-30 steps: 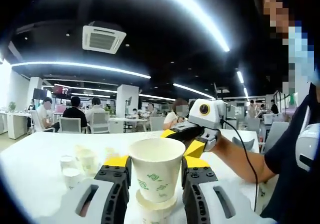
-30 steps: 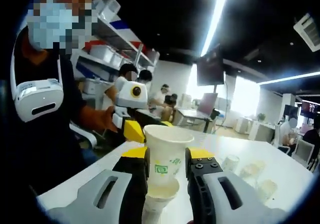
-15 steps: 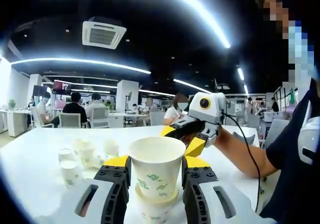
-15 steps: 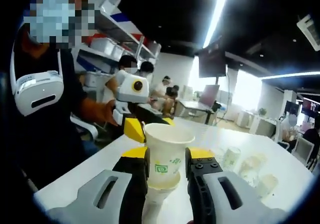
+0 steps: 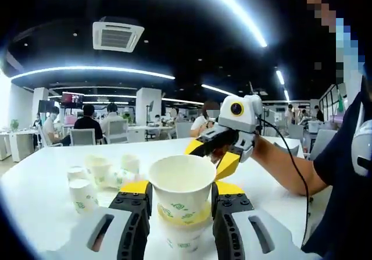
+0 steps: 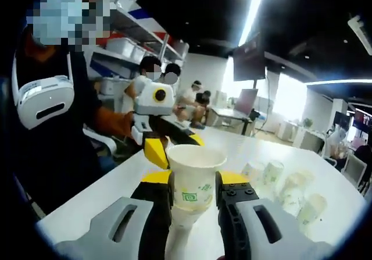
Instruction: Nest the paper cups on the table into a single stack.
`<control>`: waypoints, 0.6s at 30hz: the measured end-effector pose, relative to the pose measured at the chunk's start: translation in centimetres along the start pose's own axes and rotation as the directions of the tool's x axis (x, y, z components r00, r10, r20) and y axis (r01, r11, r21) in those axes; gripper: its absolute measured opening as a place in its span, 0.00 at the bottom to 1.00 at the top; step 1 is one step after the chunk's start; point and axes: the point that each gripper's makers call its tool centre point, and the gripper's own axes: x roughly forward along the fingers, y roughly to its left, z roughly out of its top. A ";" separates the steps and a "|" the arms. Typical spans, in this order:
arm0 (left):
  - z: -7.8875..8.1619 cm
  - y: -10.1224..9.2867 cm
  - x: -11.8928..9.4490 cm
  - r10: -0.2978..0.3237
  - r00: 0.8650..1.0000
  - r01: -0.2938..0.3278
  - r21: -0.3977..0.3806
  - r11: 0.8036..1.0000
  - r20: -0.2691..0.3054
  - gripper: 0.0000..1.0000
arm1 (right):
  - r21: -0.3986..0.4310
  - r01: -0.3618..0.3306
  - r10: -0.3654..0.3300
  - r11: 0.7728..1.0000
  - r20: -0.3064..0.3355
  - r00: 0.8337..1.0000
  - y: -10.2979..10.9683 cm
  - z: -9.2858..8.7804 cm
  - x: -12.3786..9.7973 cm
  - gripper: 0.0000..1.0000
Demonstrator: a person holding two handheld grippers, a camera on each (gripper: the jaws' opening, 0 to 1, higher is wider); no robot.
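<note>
White paper cups, one going into another over the table.

The left gripper has its jaws closed on the top cup, which sits partway down in the cup below. The right gripper pinches its own cup, also part-nested on a lower cup. Looks like mid-nesting to me; next each needs a straight push down, then the two stacks joined. Loose cups lie around 9 o'clock in the left gripper view, so keep off them. The table has bare top nearer in; the far edge sits past the cups.
</note>
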 end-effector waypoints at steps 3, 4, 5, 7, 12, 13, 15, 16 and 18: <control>-0.4 -0.2 0.0 0.000 1.000 0.000 0.000 1.000 -0.005 0.43 | 0.001 -0.004 0.004 1.000 -0.011 1.000 0.1 -0.3 0.1 0.30; -0.5 -0.3 0.0 0.000 1.000 0.000 -0.001 1.000 -0.008 0.43 | 0.002 -0.005 0.005 1.000 -0.015 1.000 0.1 -0.4 0.1 0.30; -0.6 -0.3 0.0 0.000 1.000 0.000 -0.001 1.000 -0.009 0.43 | 0.002 -0.006 0.006 1.000 -0.017 1.000 0.2 -0.5 0.1 0.30; -0.8 -0.4 0.0 0.000 1.000 0.000 -0.002 1.000 -0.014 0.43 | 0.005 -0.010 0.010 1.000 -0.025 1.000 0.3 -0.8 0.2 0.30; -1.4 -0.6 0.0 0.002 1.000 -0.002 -0.007 1.000 -0.025 0.43 | 0.007 -0.016 0.017 1.000 -0.050 0.999 0.4 -1.5 0.4 0.30; -1.5 -0.6 0.0 0.001 1.000 -0.001 -0.010 1.000 -0.027 0.43 | 0.009 -0.018 0.018 1.000 -0.055 0.998 0.4 -1.6 0.4 0.30; -1.7 -0.7 0.0 0.001 1.000 -0.001 -0.011 1.000 -0.029 0.43 | 0.010 -0.021 0.021 1.000 -0.061 0.998 0.4 -1.8 0.4 0.29; -1.7 -0.7 0.0 0.000 1.000 -0.001 -0.012 1.000 -0.030 0.43 | 0.010 -0.022 0.023 1.000 -0.063 0.998 0.5 -1.9 0.4 0.29; -1.9 -0.7 0.0 -0.001 0.999 0.000 -0.013 1.000 -0.035 0.43 | 0.011 -0.024 0.025 1.000 -0.068 0.997 0.5 -2.0 0.3 0.29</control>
